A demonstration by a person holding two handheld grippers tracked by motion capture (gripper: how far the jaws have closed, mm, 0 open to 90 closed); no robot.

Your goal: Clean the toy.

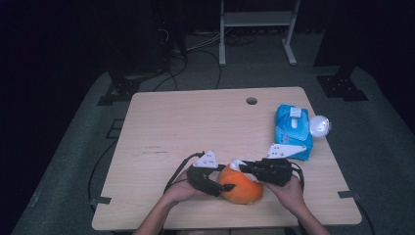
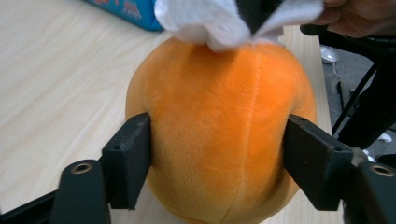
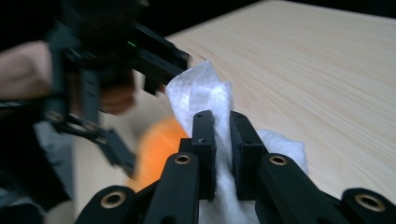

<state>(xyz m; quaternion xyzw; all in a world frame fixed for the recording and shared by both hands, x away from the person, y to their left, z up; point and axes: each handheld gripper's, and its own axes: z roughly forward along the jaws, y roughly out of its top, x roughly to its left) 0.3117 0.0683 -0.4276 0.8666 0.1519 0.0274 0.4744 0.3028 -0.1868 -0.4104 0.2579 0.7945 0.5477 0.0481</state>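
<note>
Orange plush ball [image 1: 241, 187] sits at near edge of bench [image 1: 195, 122], w/ left tool [image 2: 219, 154] clamped on its sides. Right tool [image 3: 222, 140] pinches white wipe [image 3: 201, 93] on ball's top. Blue wipes pack [image 1: 292, 128] lies further right.

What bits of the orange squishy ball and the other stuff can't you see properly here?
- Round orange plush ball: its underside runs off the left gripper view's bottom edge; its top is hidden under the white wipe.
- Blue wipes packet: print too small in the high view.
- Left gripper: blurred in the right gripper view.
</note>
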